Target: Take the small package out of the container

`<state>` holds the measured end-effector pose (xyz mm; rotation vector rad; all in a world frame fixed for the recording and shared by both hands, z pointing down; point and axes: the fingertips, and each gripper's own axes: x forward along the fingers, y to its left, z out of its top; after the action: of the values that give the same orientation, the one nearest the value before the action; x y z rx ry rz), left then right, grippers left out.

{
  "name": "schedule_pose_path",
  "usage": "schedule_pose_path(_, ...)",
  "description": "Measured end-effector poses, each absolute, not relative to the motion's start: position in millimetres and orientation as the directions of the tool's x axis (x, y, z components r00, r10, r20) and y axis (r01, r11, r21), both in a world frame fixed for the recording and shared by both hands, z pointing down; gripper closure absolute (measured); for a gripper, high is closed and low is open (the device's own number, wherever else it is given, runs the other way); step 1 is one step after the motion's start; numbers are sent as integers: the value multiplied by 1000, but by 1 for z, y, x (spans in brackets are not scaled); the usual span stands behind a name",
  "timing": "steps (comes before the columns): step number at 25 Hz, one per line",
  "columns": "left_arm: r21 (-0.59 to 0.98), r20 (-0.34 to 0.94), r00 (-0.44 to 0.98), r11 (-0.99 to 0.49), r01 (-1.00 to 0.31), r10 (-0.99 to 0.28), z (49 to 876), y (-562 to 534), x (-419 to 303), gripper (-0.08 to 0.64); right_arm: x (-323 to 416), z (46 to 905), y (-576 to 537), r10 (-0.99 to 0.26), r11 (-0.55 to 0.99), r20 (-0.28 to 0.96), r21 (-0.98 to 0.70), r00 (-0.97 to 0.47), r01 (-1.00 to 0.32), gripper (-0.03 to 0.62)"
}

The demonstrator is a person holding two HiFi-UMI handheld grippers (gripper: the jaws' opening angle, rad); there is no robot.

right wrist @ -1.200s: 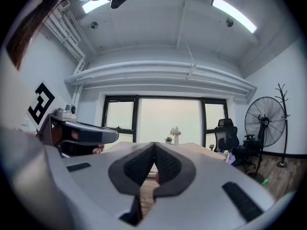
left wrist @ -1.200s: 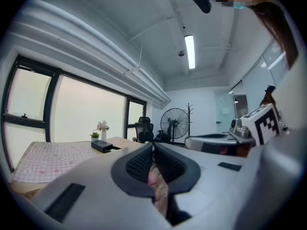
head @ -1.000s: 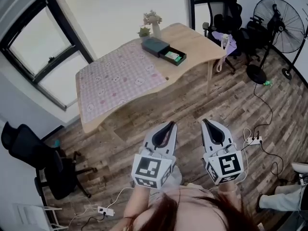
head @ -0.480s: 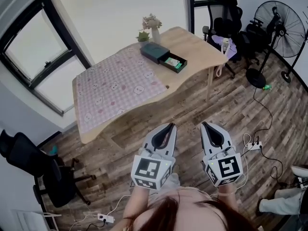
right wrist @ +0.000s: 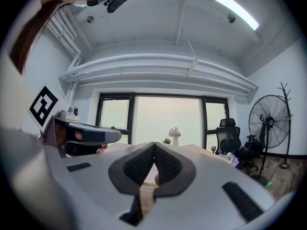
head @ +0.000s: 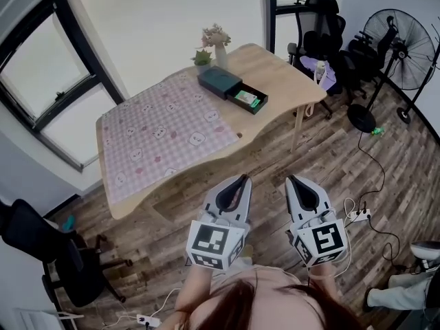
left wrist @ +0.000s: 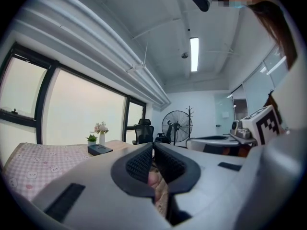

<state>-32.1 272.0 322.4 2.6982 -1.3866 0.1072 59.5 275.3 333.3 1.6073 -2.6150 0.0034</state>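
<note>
Office, wood floor (head: 323, 157), tabletop (head: 282, 64) well ahead. The small package (head: 246, 99) lies in the container (head: 218, 81), 12 o'clock from my left hand-held gripper (head: 241, 179), 11 from my right hand-held gripper (head: 291, 180); both clenched empty.

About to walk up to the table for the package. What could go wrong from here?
A power strip and loose cables lie on the floor to your right; a foot could catch.
The vase stands just behind the container; an overshoot may tip it.
The left tongs and right tongs are shut; open one before the small package.
</note>
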Motion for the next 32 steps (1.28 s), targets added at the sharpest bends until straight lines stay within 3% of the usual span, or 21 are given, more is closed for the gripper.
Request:
schedule_pose_path(14,88,100,622,-616,-783,-776,325,220,-57,543,31,330,227,-896,440,61,7,-439,-898,592)
schedule_pose_path(32,83,131,619,-613,-785,-774,339,111,-17,543,64,341,121,-893,445,69,-5,-444,-896,592)
